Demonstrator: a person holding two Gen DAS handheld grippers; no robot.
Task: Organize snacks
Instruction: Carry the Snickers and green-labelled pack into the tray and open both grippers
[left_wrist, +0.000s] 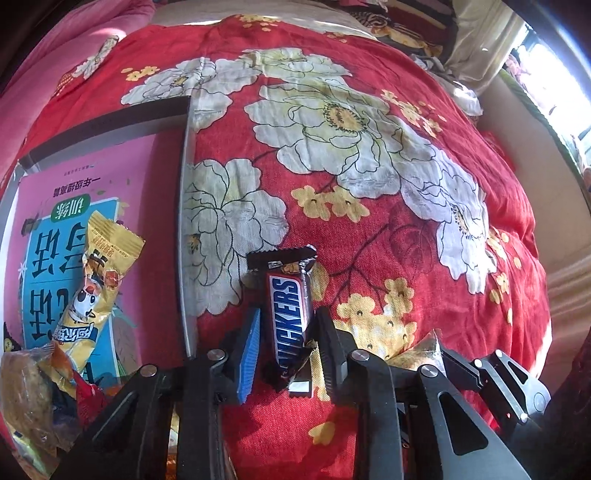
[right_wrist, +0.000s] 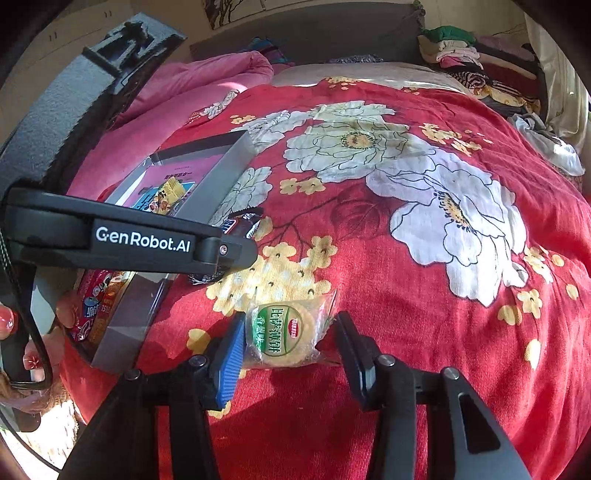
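Observation:
My left gripper (left_wrist: 286, 325) is shut on a Snickers bar (left_wrist: 290, 314), held just above the red flowered bedspread, right of a grey box (left_wrist: 186, 229). The box holds a yellow snack packet (left_wrist: 96, 280) and other wrapped snacks on a pink book. In the right wrist view my right gripper (right_wrist: 291, 332) is open around a round biscuit in clear wrap with a green label (right_wrist: 284, 332) lying on the bedspread; the fingers do not touch it. The left gripper's black body (right_wrist: 140, 240) and the Snickers bar (right_wrist: 242, 225) show at left beside the box (right_wrist: 221, 173).
The red flowered bedspread (right_wrist: 406, 240) covers the bed. A pink quilt (right_wrist: 192, 88) lies at the far left. Folded clothes (right_wrist: 461, 48) are piled at the far right by the headboard. A bright window (left_wrist: 561, 92) is at right.

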